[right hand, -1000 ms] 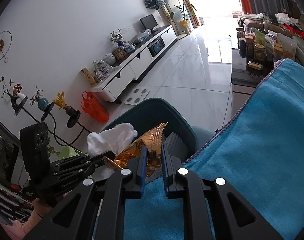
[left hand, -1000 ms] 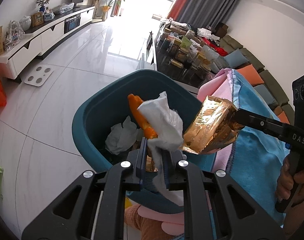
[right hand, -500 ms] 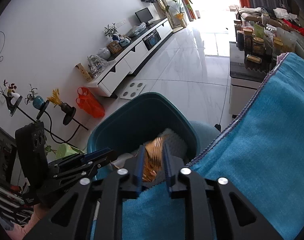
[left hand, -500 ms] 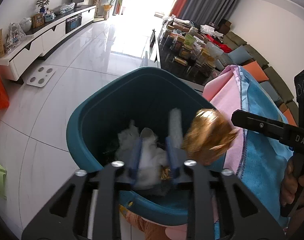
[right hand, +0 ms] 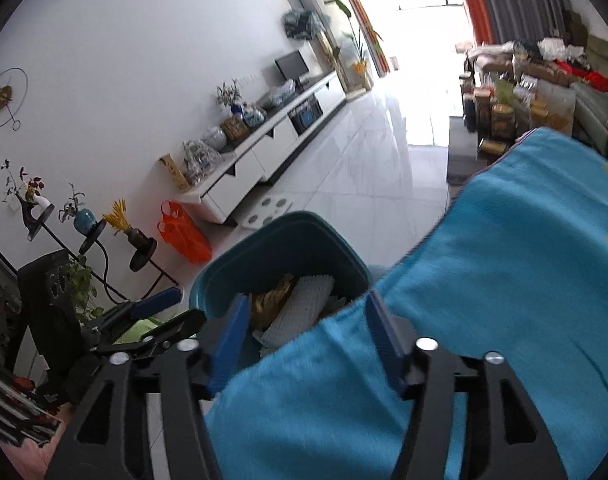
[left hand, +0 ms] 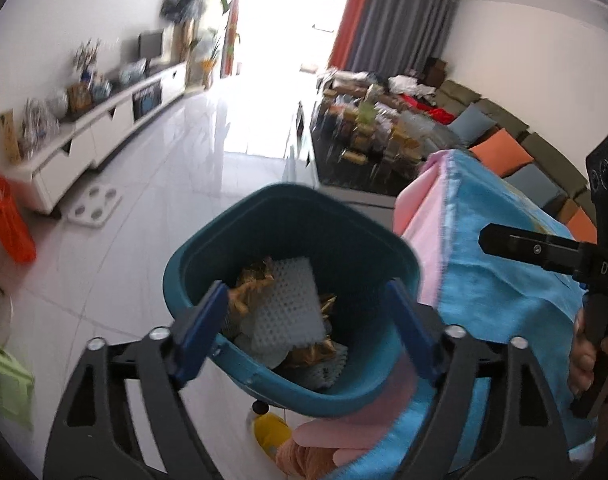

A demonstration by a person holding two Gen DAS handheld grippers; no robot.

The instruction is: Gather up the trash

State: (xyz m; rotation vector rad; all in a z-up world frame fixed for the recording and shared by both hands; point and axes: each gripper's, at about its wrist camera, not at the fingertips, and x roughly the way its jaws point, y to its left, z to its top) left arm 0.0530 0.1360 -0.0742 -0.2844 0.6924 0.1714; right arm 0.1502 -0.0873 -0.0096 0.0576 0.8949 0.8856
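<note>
Release is the step in hand, and it looks almost finished; the left gripper (left hand: 304, 312) has just been opening and its blue jaws now stand wide apart with nothing between them; the right gripper (right hand: 308, 324) has also just been opening, and no thing is held between its jaws either. The trash lies inside the teal bin (left hand: 263, 208); a white foam net (left hand: 291, 308) rests on top, with the golden wrapper (left hand: 251, 288) beside and partly under it; other pieces beneath are too hidden to name. The bin stands on the pale floor, just beside the table covered with the blue cloth (right hand: 504, 240).

To do this step well, I judge that both grippers should stay released above the bin mouth until nothing clings to the pads; light foam and foil can stick or catch on a finger. When lifting away, the hands should go up first, not sideways, so that a jaw does not hook the rim and tip the bin; the right gripper must also avoid dragging the cloth edge, which hangs very near its jaws.
</note>
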